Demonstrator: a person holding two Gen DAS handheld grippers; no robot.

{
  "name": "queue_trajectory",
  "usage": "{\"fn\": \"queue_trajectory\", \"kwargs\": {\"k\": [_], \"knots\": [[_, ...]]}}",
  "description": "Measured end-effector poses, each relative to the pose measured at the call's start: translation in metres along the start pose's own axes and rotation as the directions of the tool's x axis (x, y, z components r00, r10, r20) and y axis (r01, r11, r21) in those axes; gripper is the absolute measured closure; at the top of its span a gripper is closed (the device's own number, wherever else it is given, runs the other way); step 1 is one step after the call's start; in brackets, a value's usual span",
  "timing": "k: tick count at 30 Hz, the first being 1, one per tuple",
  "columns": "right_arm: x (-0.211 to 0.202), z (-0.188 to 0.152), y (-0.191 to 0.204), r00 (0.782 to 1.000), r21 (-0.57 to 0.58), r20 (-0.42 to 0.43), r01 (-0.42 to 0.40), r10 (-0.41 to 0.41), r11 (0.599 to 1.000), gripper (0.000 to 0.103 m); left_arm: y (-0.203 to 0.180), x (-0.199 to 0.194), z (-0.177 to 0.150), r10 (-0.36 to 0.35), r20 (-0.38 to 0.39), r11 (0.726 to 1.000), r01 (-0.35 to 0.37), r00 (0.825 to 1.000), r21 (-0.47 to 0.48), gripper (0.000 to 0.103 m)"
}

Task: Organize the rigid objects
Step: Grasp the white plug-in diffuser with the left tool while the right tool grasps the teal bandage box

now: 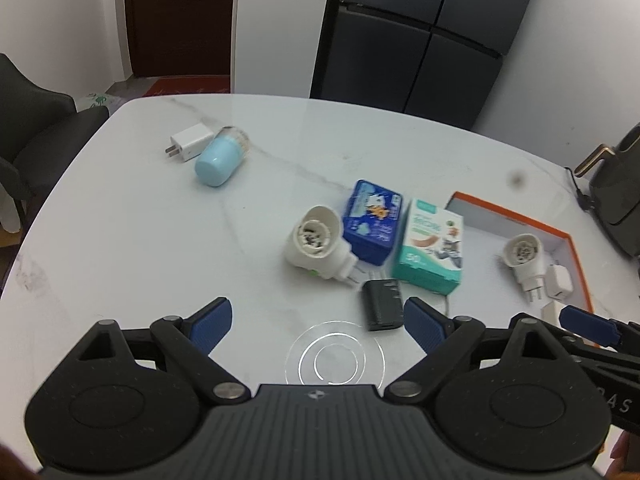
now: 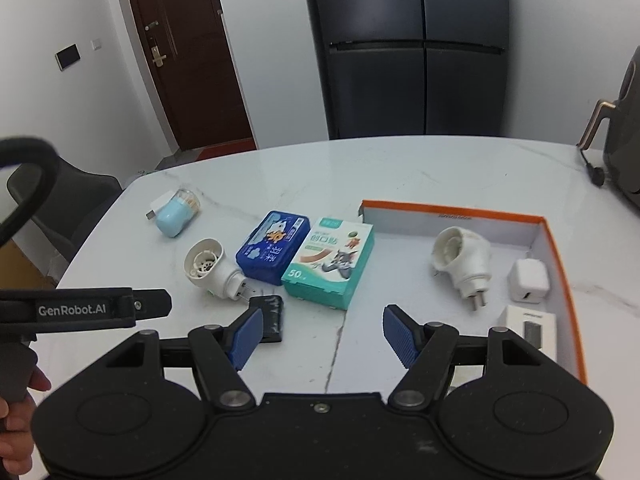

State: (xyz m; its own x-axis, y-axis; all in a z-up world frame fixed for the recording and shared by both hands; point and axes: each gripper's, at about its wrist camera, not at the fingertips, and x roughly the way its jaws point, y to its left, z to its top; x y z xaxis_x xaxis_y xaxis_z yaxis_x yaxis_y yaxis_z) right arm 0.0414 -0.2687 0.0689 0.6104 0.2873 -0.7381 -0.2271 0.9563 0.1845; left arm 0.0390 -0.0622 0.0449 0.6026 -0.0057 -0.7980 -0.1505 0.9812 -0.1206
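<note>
Both grippers, left (image 1: 318, 326) and right (image 2: 320, 336), hover with fingers wide apart, holding nothing. Nearest, the slick black charger (image 1: 382, 304) lies flat; I reckon it could skid off hard pads. Beyond: a rounded white plug (image 2: 212, 268), glossy boxes, then the orange-rimmed tray (image 2: 560, 248) on the marble surface (image 1: 140, 240).

Bare table (image 1: 120, 248) is left open ahead-left of the left gripper (image 1: 318, 322). Straight ahead, passage is blocked by a black box (image 1: 382, 304), white plug (image 1: 316, 246), blue box (image 1: 370, 222) and green box (image 1: 432, 246).
</note>
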Motion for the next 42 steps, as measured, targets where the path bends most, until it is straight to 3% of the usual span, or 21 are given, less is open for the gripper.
{"fn": "queue_trajectory", "kwargs": {"k": [19,21,22,23,25,30,38,42], "knots": [[0.056,0.0,-0.004,0.996,0.069,-0.073,0.064,-0.059,0.996,0.023,-0.001,0.122,0.024,-0.074,-0.039,0.98,0.08,0.997,0.181,0.004],[0.065,0.001,-0.005,0.995,0.082,-0.08,0.063,-0.057,0.995,0.023,-0.001,0.131,0.022,-0.08,-0.036,0.976,0.085,0.996,0.201,0.008],[0.068,0.002,-0.005,0.995,0.084,-0.081,0.062,-0.055,0.995,0.023,0.001,0.133,0.021,-0.099,-0.029,0.974,0.103,0.995,0.203,0.015],[0.071,0.004,-0.004,0.995,0.084,-0.083,0.062,-0.055,0.995,0.023,0.002,0.133,0.02,-0.108,-0.009,0.972,0.108,0.994,0.208,0.024],[0.079,0.007,-0.003,0.995,0.081,-0.084,0.059,-0.052,0.995,0.023,0.005,0.131,0.02,-0.125,0.009,0.967,0.12,0.992,0.225,0.03],[0.104,0.018,0.001,0.995,0.124,-0.089,0.046,-0.035,0.991,0.019,0.02,0.124,0.019,-0.132,0.006,0.966,0.127,0.991,0.223,0.03],[0.157,0.045,0.004,0.985,0.17,-0.136,0.133,-0.111,0.976,0.013,0.052,0.097,0.02,-0.116,0.032,0.986,0.111,0.993,0.121,0.03],[0.184,0.05,0.012,0.97,0.112,-0.179,0.188,-0.166,0.976,0.012,0.063,0.084,0.017,-0.106,0.045,0.991,0.102,0.993,0.09,0.03]]}}
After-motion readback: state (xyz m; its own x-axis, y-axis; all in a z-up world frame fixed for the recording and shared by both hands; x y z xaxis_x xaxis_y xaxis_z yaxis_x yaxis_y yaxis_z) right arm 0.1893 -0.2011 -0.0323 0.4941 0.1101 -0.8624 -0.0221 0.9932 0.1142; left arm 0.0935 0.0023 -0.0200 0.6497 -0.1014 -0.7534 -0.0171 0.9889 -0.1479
